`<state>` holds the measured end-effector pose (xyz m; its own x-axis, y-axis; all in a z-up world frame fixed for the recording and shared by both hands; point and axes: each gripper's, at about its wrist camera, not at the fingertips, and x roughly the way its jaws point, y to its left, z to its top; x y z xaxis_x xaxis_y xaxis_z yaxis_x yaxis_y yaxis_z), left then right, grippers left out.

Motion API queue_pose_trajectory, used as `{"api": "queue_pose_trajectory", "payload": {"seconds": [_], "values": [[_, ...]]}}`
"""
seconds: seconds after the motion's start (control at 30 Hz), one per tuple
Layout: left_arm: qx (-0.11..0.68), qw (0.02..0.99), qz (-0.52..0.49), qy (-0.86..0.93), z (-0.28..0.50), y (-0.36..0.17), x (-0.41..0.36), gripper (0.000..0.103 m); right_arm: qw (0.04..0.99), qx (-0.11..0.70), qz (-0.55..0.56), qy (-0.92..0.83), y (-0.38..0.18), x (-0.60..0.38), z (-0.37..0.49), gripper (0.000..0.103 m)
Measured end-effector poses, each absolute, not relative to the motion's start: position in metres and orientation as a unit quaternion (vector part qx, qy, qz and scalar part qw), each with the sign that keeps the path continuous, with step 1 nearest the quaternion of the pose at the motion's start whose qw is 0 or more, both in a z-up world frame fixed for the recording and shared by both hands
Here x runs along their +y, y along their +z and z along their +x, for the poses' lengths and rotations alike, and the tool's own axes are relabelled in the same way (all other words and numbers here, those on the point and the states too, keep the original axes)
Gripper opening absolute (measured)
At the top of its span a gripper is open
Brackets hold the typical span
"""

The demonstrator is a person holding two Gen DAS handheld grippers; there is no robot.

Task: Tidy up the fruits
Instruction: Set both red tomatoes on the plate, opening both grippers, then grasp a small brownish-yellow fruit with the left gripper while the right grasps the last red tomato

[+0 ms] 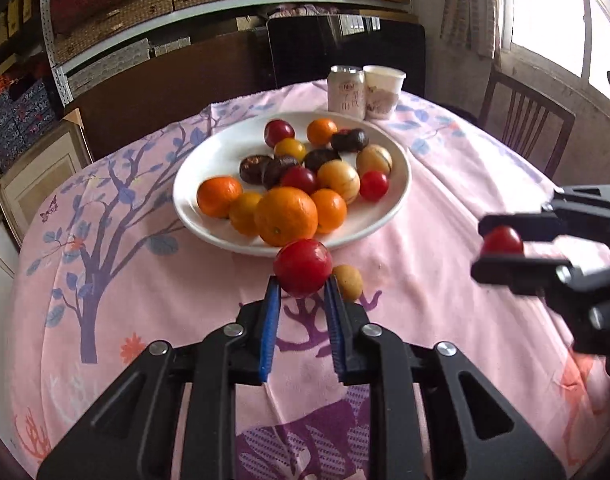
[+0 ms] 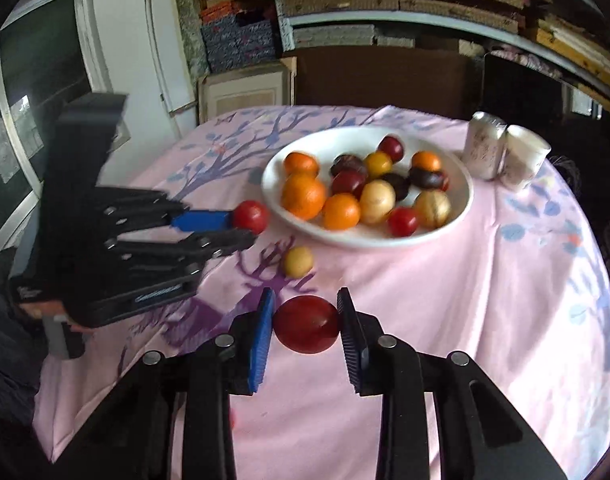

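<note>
While the left gripper [image 1: 302,288] pinches a red tomato [image 1: 303,267] between its blue pads, a small tan fruit [image 1: 347,282] lies on the pink cloth [image 1: 125,280] just right of its right finger. Straight ahead of that gripper stands the white plate [image 1: 209,168], holding oranges [image 1: 285,216], red tomatoes, dark plums [image 1: 255,169], yellow-orange fruits and pale tan fruits. Beyond the plate, a can [image 1: 346,90] and a paper cup [image 1: 382,91] stand side by side, touching or nearly so.

Farther right, the right gripper [image 2: 306,302] is closed on a darker red tomato [image 2: 307,324], clamped between its pads. From it, the tan fruit lies ahead and slightly left, the plate ahead, the can and cup ahead to the right. The two grippers are well apart.
</note>
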<state>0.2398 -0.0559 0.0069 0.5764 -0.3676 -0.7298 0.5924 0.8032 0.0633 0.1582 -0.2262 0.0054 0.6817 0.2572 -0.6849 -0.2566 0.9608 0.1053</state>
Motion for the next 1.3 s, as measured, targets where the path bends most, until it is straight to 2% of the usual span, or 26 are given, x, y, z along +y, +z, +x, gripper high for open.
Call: {"api": "queue_pose_trajectory", "payload": {"seconds": [0.2,0.4,0.43,0.47,0.5,0.53,0.57,0.6,0.73,0.97,1.13,1.3], "values": [[0.337,0.906,0.091,-0.241,0.298,0.031,-0.055,0.021,0.94,0.33,-0.001,0.085,0.026,-0.253,0.228,0.032],[0.345,0.919,0.087,-0.169,0.359,0.032,-0.064,0.024,0.932,0.36,0.004,0.05,0.006,-0.261,0.282,0.032],[0.34,0.922,0.087,-0.164,0.362,0.032,-0.065,0.034,0.932,0.36,0.003,0.046,0.003,-0.26,0.283,0.032],[0.336,0.925,0.085,-0.158,0.363,0.03,-0.065,0.05,0.932,0.36,0.003,0.041,0.001,-0.259,0.284,0.032],[0.335,0.926,0.08,-0.153,0.365,0.028,-0.065,0.059,0.931,0.362,0.004,0.04,-0.002,-0.257,0.287,0.034],[0.336,0.927,0.073,-0.148,0.365,0.026,-0.064,0.077,0.93,0.364,0.004,0.042,-0.005,-0.259,0.291,0.042],[0.334,0.929,0.066,-0.145,0.365,0.024,-0.063,0.092,0.93,0.365,0.002,0.042,-0.007,-0.26,0.293,0.079],[0.331,0.931,0.062,-0.143,0.362,0.022,-0.06,0.095,0.931,0.364,0.001,0.039,-0.008,-0.262,0.292,0.1],[0.327,0.929,0.046,-0.168,0.338,0.022,-0.044,0.098,0.934,0.354,-0.001,0.034,-0.01,-0.273,0.266,0.099],[0.395,0.898,0.077,-0.178,0.253,0.003,-0.015,0.098,0.923,0.374,0.006,0.083,-0.018,-0.269,0.162,0.1],[0.381,0.887,0.143,-0.218,0.204,-0.013,-0.04,0.098,0.9,0.4,-0.062,0.161,-0.027,-0.221,0.107,0.099],[0.393,0.883,0.159,-0.203,0.212,-0.031,-0.069,0.098,0.894,0.404,-0.08,0.174,-0.039,-0.195,0.097,0.099]]}}
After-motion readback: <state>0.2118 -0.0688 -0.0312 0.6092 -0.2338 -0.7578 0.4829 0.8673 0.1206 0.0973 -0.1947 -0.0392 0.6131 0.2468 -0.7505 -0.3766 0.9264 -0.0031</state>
